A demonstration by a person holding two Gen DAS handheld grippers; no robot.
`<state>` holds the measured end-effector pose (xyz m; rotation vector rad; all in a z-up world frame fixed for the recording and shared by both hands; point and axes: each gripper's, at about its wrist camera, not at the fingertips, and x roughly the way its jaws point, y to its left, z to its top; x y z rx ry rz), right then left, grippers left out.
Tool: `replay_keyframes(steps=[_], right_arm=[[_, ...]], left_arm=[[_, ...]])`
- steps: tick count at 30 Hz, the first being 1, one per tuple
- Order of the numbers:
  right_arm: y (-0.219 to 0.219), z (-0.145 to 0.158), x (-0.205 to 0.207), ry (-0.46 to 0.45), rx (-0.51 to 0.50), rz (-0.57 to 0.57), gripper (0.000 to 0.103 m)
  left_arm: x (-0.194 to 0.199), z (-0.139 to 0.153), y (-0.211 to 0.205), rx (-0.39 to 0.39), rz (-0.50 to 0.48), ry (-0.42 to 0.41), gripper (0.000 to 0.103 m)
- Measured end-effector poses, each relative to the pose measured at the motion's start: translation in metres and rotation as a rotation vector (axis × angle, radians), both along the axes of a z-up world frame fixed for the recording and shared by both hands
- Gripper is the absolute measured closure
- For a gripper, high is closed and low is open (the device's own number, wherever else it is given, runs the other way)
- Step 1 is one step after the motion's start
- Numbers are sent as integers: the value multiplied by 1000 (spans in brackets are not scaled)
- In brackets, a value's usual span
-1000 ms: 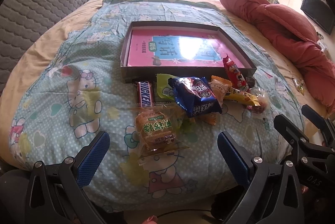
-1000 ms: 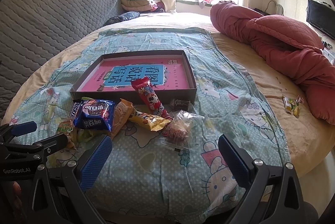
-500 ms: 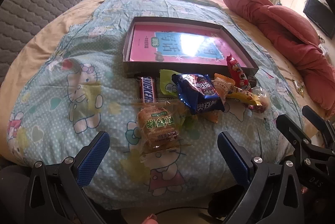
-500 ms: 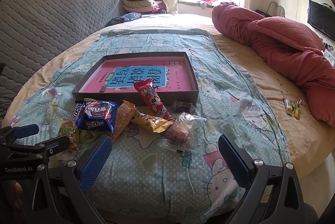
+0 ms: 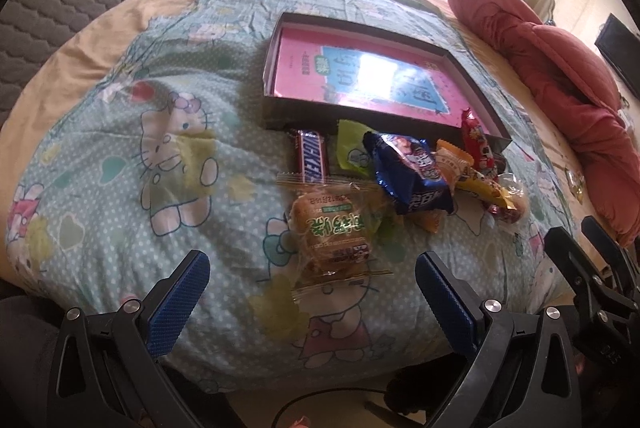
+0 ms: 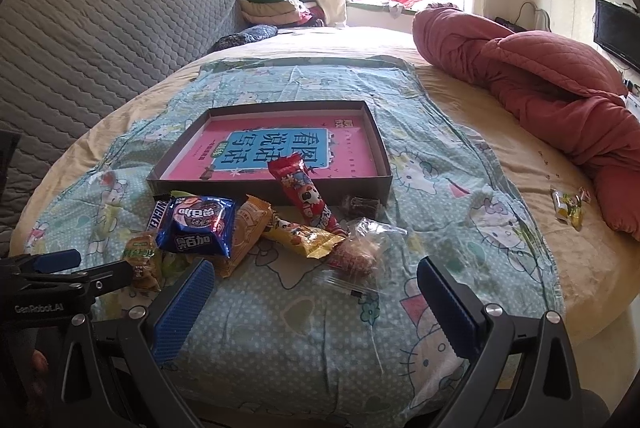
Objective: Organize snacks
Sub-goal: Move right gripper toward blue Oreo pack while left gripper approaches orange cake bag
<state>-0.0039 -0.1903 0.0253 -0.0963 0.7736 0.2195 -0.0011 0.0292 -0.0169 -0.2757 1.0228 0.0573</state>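
Since both jaws stand apart, your left hand-held gripper (image 5: 308, 292) faces the bread packet (image 5: 330, 234) at twelve o'clock: light, soft, crinkly; pinch its sealed edge gently.

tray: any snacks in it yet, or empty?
Only a pink book lies in the tray. One red snack packet leans over its front wall; the other snacks lie outside on the bedspread.

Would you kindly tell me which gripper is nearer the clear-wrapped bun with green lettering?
Left. The left gripper is open with the bun just ahead between its fingers; the right gripper is open farther to the bun's right.
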Motion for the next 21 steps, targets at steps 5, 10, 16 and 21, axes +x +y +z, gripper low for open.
replay_keyframes(steps=[5, 10, 16, 21], right_arm=[[3, -1, 1, 7, 8, 13, 1], [8, -1, 3, 13, 28, 40, 1], [17, -4, 8, 37, 54, 81, 1], [24, -6, 10, 51, 72, 112, 1]], left_arm=[[7, -12, 0, 10, 0, 42, 1], [14, -17, 3, 21, 9, 56, 1], [22, -22, 9, 6, 15, 64, 1], [28, -28, 9, 17, 2, 80, 0]])
